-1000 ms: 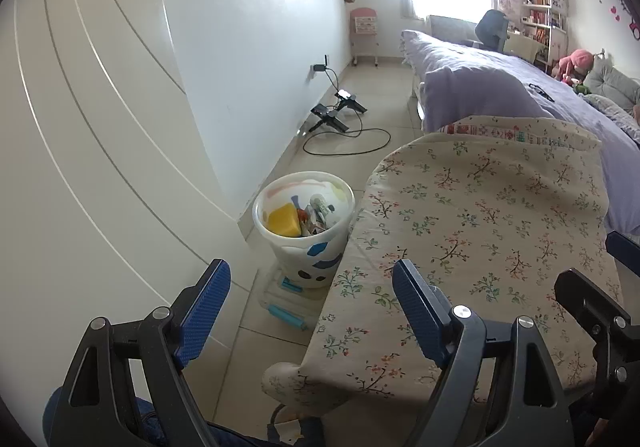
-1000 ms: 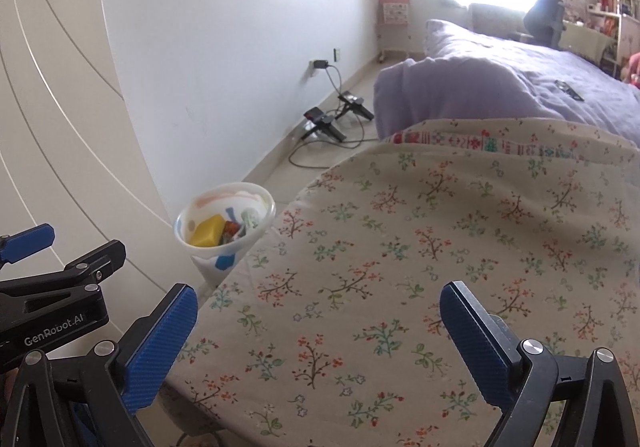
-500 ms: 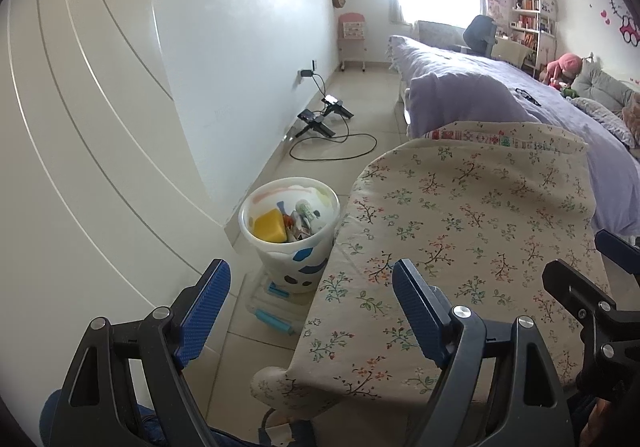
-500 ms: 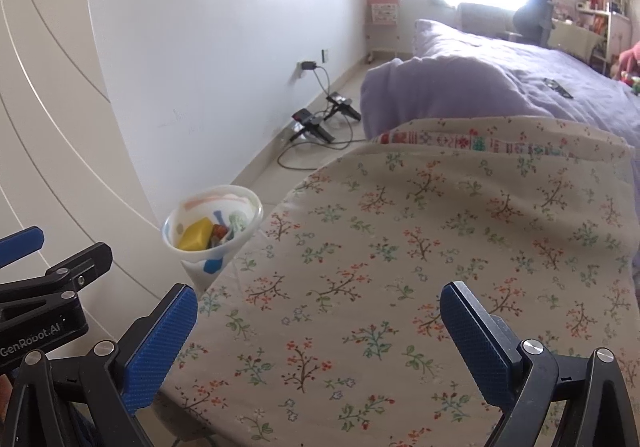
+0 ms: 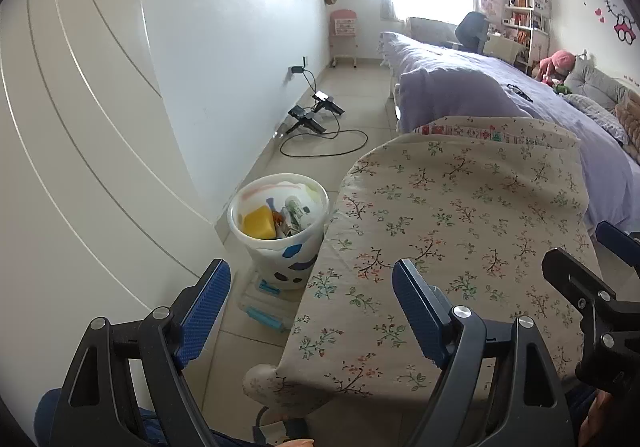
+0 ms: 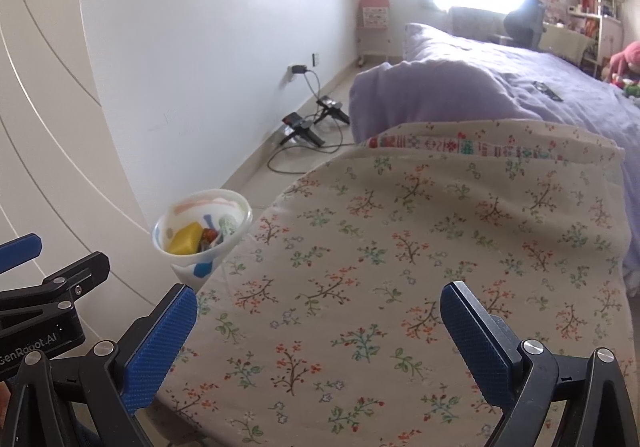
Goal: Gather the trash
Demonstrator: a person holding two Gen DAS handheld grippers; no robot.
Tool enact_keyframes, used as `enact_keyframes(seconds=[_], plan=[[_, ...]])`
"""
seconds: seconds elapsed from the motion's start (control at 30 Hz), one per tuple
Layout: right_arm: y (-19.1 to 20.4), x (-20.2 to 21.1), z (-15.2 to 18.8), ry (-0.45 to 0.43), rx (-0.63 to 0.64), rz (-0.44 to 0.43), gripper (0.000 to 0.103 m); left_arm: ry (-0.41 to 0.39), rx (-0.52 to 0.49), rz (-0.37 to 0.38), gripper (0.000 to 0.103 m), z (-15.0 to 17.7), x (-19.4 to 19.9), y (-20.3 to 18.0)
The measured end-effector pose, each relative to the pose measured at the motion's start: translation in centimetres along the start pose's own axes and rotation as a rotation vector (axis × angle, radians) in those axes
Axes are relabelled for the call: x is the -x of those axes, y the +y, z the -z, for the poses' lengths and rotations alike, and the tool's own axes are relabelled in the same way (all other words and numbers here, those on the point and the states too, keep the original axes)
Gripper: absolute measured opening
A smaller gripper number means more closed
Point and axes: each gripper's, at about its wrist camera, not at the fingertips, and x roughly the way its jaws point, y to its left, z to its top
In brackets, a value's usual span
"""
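Observation:
A white trash bin (image 5: 276,235) with blue spots stands on the tiled floor beside a floral-covered board (image 5: 452,231). It holds a yellow sponge (image 5: 260,222) and several wrappers. The bin also shows in the right wrist view (image 6: 202,231). My left gripper (image 5: 308,311) is open and empty, held above the floor and the board's near left edge. My right gripper (image 6: 318,335) is open and empty, held over the near end of the board (image 6: 440,267). No loose trash shows on the board.
A clear plastic box (image 5: 266,307) lies on the floor under the bin. White curved wardrobe doors (image 5: 80,147) are at the left. Chargers and a black cable (image 5: 320,127) lie on the floor by the wall. A purple bed (image 5: 500,95) is behind the board.
Both grippers have drawn back and risen slightly, so the bin and board look a little farther away. Both stay open and empty.

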Motion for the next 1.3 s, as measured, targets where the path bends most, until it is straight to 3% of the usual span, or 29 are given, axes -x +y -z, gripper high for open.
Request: enact_keyframes(seconds=[1.3], plan=[[-0.8, -0.1, 0.3, 0.006, -0.020, 0.063, 0.103, 0.003, -0.001, 0.060, 0.086, -0.1, -0.1, -0.2]])
